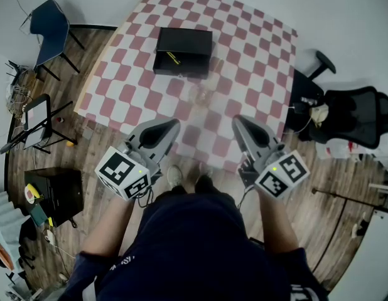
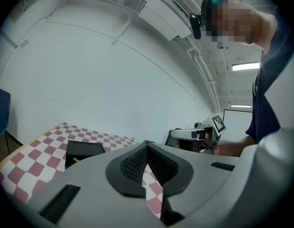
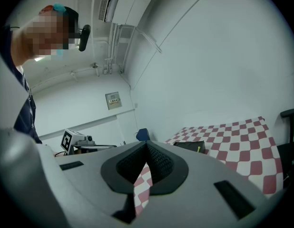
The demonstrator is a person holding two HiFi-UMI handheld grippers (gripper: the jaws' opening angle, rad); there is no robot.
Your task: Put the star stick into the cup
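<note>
Starting at the left, we see a blue chair (image 1: 48,22) on the wooden floor (image 1: 100,137), beside the red-and-white checkered surface (image 1: 257,61). Our left hand-held gripper (image 1: 171,126) points toward the near edge of that surface; its jaws meet at the tips and have hold of nothing. Beyond it, a black box (image 1: 184,42) sits on the surface. The star stick (image 1: 173,58) shows as a thin yellow line lying inside the box, toward its near left part. Just nearer us than the box stands a faint clear shape, apparently the cup (image 1: 201,96), too blurred to make out well. Our right hand-held gripper (image 1: 239,121) is level with the left one, its jaws likewise closed and empty. A black office chair (image 1: 357,115) stands at the far right.
</note>
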